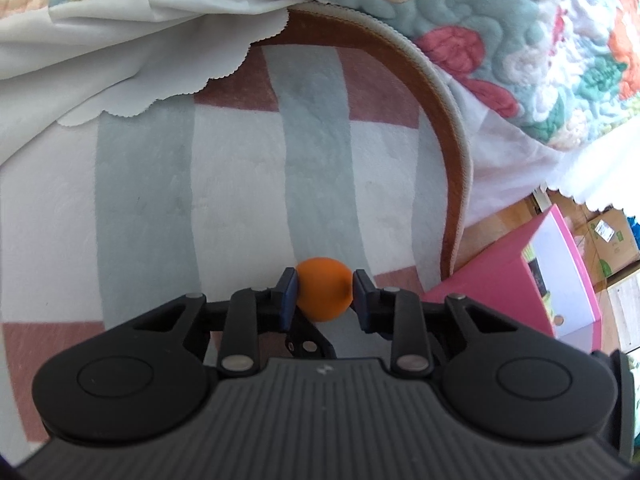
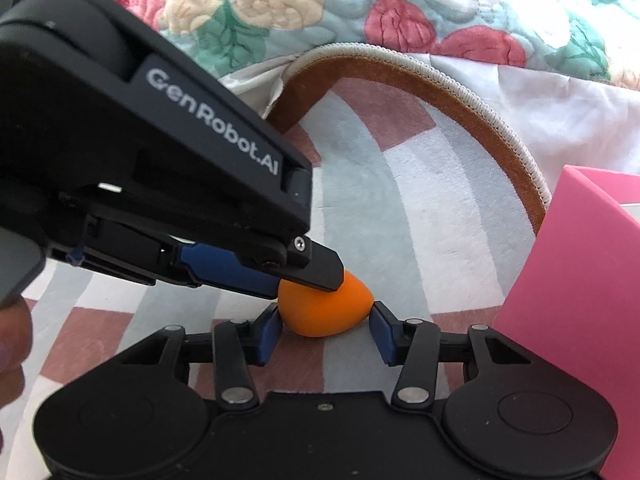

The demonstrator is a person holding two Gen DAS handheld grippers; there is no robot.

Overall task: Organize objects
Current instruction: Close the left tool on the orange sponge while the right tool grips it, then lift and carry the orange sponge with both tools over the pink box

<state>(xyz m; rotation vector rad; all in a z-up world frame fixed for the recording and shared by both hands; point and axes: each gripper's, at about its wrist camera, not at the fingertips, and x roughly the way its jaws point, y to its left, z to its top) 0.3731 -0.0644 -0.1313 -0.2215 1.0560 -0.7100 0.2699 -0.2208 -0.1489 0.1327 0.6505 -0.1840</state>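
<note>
An orange egg-shaped ball (image 1: 324,292) sits just above a checked mat of white, grey-green and dusty pink squares. My left gripper (image 1: 325,300) has both blue pads pressed against its sides. In the right wrist view the same ball (image 2: 332,316) lies between the blue pads of my right gripper (image 2: 325,320), which touch it left and right. There the left gripper (image 2: 316,280) reaches in from the left, with its upper finger lying over the top of the ball. Its other finger is hidden behind.
The checked mat (image 2: 432,216) has a raised brown rim (image 1: 448,160) with pale piping. A pink box (image 2: 580,280) stands close on the right. A floral quilt (image 1: 520,40) and white cloth (image 1: 120,60) lie behind. A hand (image 2: 12,340) shows at the left edge.
</note>
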